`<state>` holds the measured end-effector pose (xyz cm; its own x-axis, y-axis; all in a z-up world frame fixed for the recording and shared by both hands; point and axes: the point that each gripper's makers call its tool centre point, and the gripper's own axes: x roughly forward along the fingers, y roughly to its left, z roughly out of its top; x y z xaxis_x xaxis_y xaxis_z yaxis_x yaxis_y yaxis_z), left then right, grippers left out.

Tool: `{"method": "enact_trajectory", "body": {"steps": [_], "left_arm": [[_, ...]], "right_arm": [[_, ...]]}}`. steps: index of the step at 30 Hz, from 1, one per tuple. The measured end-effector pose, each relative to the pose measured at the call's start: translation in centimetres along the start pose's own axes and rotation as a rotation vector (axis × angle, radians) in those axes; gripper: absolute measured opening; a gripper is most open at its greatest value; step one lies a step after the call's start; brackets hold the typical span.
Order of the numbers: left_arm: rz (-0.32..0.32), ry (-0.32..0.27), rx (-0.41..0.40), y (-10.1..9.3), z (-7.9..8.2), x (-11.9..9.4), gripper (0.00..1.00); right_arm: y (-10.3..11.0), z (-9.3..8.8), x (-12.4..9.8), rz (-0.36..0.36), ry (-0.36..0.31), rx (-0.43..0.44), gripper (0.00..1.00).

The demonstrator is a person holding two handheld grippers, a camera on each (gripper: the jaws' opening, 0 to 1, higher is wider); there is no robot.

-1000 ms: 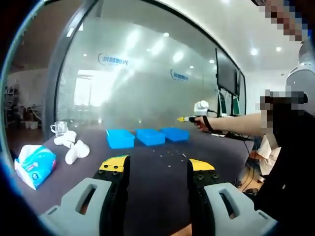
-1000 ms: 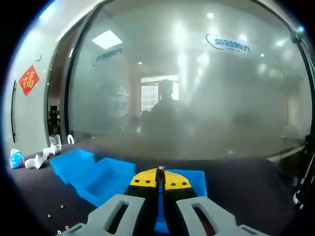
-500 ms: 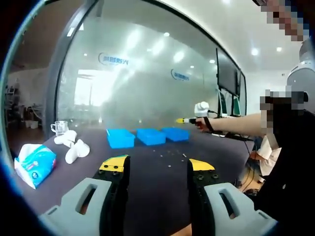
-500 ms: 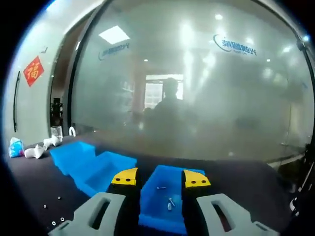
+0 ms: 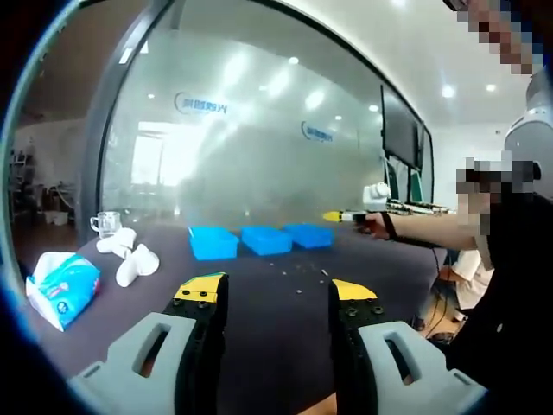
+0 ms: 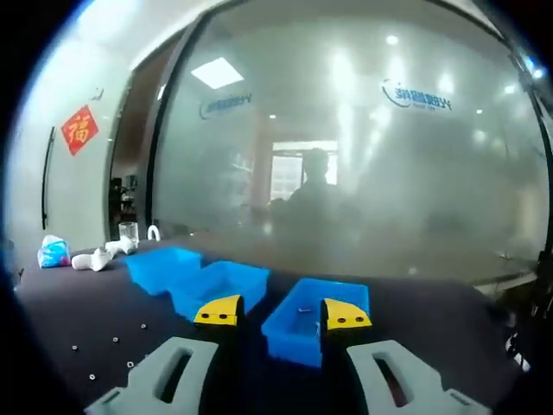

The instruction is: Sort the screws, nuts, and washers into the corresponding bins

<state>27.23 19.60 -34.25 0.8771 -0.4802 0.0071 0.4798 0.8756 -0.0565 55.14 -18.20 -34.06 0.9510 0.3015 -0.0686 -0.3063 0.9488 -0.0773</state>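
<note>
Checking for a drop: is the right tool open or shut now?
Open: the right tool shows a wide gap between its yellow tips, nothing held, with the nearest blue bin beyond.

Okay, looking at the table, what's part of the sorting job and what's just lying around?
Part of the job:
three blue bins
loose small hardware on the table
left claw, open
right claw, open

Lying about:
tissue pack
crumpled white tissues
clear glass cup

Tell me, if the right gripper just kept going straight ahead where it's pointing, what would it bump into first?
Probably the nearest blue bin: it sits straight ahead between the open jaws of the right gripper, with a few small parts inside. Depth is hard to judge, so the gripper might pass just over its rim.
</note>
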Motion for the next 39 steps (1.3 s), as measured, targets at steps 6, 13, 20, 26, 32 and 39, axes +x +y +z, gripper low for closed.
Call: {"method": "enact_trajectory", "body": {"steps": [6,13,20,26,32,39], "left_arm": [[-0.013,0.005,0.002,-0.3,-0.2,0.4,0.46],[-0.028,0.003,0.006,-0.8,0.0,0.9,0.46],[-0.041,0.014,0.007,-1.3,-0.3,1.3,0.46],[-0.05,0.022,0.012,-1.6,-0.4,1.6,0.46],[-0.058,0.027,0.02,-1.8,-0.4,1.9,0.46],[-0.07,0.044,0.025,-2.0,-0.7,2.2,0.46]], "right_arm": [[1.5,0.8,-4.7,0.033,-0.06,0.027,0.3],[3.2,0.6,-9.4,0.088,-0.09,-0.005,0.3],[4.4,-0.8,-14.1,0.119,-0.103,0.027,0.3],[3.9,-2.7,-16.7,0.116,-0.08,0.055,0.3],[4.2,-3.5,-18.1,0.137,-0.08,0.078,0.32],[6.3,-3.4,-19.1,0.242,-0.082,0.077,0.34]]}}
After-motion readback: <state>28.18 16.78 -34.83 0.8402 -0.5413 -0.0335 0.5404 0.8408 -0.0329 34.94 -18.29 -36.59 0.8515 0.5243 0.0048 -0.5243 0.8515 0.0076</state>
